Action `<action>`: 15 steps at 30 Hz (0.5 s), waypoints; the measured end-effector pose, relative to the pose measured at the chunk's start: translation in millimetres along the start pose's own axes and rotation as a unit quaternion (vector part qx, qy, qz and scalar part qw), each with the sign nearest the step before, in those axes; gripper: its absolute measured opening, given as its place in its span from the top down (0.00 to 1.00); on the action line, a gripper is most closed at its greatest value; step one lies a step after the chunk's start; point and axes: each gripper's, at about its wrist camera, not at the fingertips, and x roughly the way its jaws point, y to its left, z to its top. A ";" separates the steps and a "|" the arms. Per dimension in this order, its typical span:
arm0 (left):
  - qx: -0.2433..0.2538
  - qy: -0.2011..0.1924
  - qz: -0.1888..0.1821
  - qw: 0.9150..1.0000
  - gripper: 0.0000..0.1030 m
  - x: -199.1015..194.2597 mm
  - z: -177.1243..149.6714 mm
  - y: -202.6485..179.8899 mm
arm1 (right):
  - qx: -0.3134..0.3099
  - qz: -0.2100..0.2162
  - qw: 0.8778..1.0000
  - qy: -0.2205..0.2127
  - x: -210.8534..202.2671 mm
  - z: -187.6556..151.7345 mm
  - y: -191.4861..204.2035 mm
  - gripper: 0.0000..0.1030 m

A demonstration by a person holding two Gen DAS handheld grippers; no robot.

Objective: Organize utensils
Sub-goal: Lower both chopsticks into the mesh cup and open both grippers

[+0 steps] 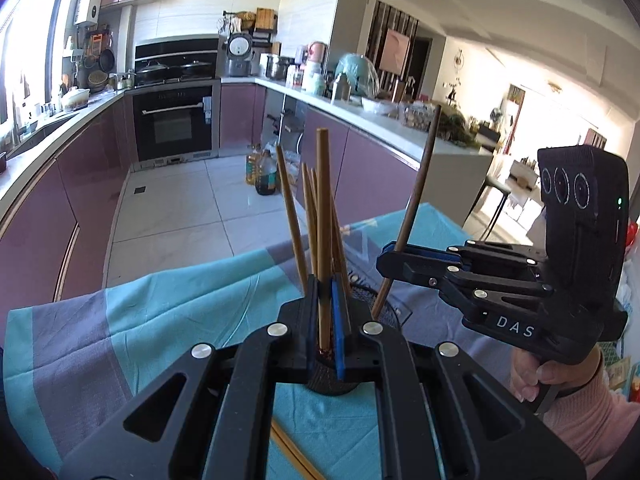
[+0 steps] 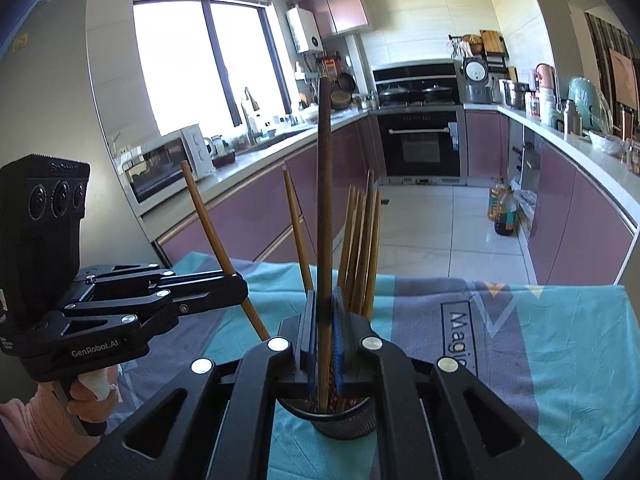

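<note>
Both tongs clamp chopsticks — left gripper (image 1: 328,312) a light chopstick (image 1: 323,216), right gripper (image 2: 325,328) a dark chopstick (image 2: 325,184) — whose crossing could tip the mesh holder (image 2: 340,420).

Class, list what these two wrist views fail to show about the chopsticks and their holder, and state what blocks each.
- Left wrist view: the mesh holder is mostly hidden behind the left gripper; its contents can't be seen.
- Left wrist view: loose chopsticks on the tablecloth are cut off by the gripper body and the bottom edge.
- Right wrist view: the dark chopstick has its lower tip hidden between the fingers of the right gripper.
</note>
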 end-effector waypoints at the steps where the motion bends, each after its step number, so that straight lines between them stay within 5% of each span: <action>1: 0.000 0.006 -0.001 1.000 0.93 3.3 -1.2 0.1 | 0.002 0.000 1.000 0.008 3.8 -1.8 -0.8 0.94; 15: -0.029 0.036 -0.004 0.999 0.93 39.7 5.3 16.3 | 0.020 -0.005 0.999 0.035 28.1 -2.3 -11.9 0.93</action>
